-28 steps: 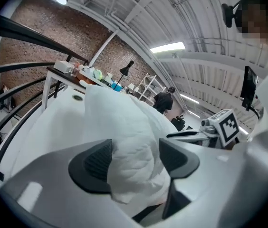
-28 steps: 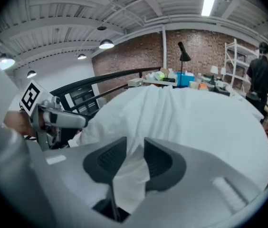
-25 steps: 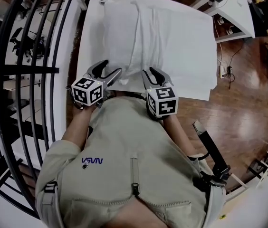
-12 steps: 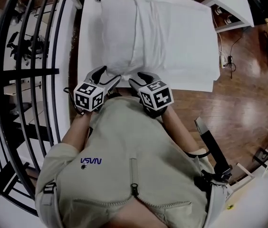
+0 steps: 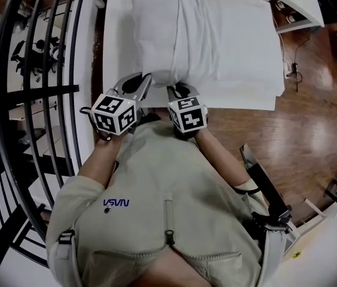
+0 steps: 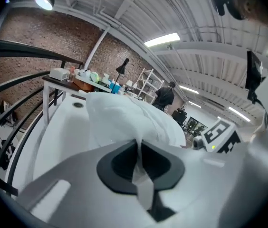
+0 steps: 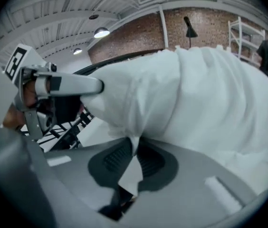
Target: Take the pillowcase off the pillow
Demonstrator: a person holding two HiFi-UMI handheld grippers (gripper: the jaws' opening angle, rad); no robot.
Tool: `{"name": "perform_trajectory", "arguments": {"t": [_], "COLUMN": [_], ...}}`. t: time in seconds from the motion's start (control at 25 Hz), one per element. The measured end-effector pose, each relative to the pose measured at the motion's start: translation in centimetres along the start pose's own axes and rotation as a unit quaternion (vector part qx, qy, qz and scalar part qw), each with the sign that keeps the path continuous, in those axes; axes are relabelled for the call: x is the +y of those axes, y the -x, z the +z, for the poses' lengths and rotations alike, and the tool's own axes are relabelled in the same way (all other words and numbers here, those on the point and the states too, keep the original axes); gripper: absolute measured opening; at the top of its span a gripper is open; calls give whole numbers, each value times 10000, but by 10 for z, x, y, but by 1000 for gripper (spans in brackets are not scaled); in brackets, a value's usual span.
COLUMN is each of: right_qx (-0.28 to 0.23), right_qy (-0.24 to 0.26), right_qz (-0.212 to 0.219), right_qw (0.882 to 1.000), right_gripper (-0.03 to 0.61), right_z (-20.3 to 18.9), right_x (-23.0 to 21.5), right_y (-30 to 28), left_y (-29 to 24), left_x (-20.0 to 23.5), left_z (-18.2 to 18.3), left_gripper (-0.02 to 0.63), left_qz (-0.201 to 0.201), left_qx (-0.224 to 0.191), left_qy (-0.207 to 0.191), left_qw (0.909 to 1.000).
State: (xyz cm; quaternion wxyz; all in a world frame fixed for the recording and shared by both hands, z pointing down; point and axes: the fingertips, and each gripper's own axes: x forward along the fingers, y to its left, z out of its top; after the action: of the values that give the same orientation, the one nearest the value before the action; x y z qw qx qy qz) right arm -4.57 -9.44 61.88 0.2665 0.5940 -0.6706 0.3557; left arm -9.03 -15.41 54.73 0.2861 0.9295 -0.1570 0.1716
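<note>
A white pillow in its white pillowcase [image 5: 180,34] lies lengthwise on a white table [image 5: 113,40]. Both grippers are at its near end, side by side. My left gripper [image 5: 140,84] has just been closing and is shut on a fold of the pillowcase [image 6: 124,118]; the cloth runs down between its dark pads [image 6: 119,167]. My right gripper [image 5: 177,92] has also just been closing and pinches the pillowcase edge [image 7: 172,99], a white strip of it caught between its pads [image 7: 149,161]. The left gripper [image 7: 72,85] shows in the right gripper view.
A black metal railing [image 5: 43,88] curves along the left of the table. Wooden floor [image 5: 312,130] lies to the right, with more white tables [image 5: 300,5] beyond. A far side table [image 6: 67,80] carries bottles, and a person [image 6: 165,96] stands in the distance.
Both grippers have moved in to the pillow's near end and closer together. Their jaws, open before, have shut on the pillowcase cloth.
</note>
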Motion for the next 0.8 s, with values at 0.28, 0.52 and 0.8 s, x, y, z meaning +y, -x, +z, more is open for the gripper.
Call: {"name": "perform_trajectory", "arguments": {"t": [0.28, 0.52, 0.8], "right_qx": [-588, -370, 353], "right_qy": [-125, -696, -1044], "right_qz": [-1405, -2088, -1664], "right_qw": [9883, 9748, 9799], "right_gripper": [17, 15, 17], "right_z": [15, -15, -54], "right_x": [-69, -147, -147], "right_y": [49, 69, 32], "left_y": [19, 19, 2], "left_x": [31, 51, 61], "left_z": [62, 32, -57], "left_gripper": [14, 14, 14], "left_qz": [254, 365, 615], "left_qx": [-729, -476, 354], "left_qy": [51, 184, 682], "left_qw": [9970, 9980, 9951]}}
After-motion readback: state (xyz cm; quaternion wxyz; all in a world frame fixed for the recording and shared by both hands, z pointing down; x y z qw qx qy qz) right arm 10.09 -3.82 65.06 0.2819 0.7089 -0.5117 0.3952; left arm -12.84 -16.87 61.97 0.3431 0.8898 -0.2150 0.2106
